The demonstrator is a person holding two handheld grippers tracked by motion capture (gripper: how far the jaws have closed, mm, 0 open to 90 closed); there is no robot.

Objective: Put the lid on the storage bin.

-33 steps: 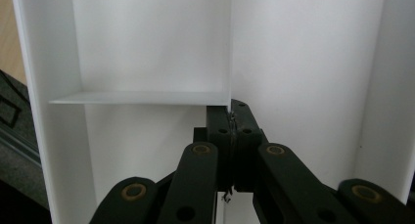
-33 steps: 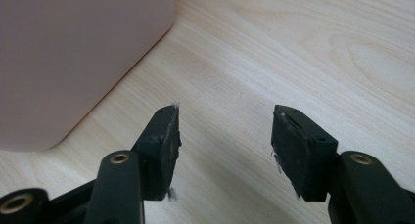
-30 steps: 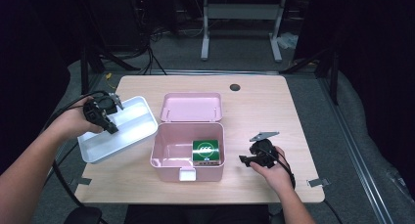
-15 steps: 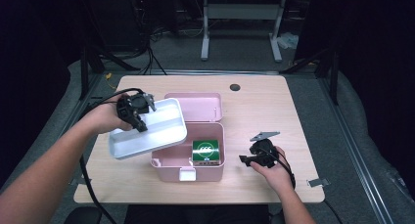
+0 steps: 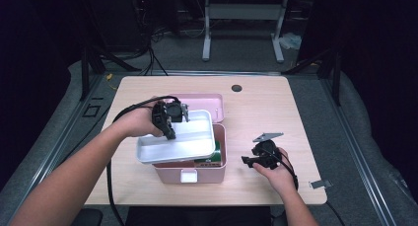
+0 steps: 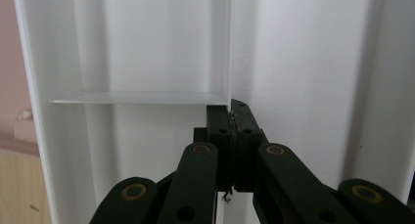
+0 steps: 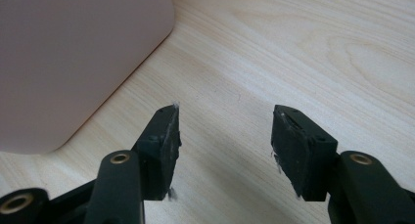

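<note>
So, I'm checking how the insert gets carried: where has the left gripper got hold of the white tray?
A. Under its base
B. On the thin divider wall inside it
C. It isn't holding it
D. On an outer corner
B: in the left gripper view the left gripper has its jaws pressed together on the upright divider wall of the white tray, which hangs over the pink box.

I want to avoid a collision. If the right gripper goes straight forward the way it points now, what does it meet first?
Probably the pink box. The right gripper rests open on the table, aimed past the box's rounded corner; the bare wood between its jaws looks free, but depth is unclear.
</note>
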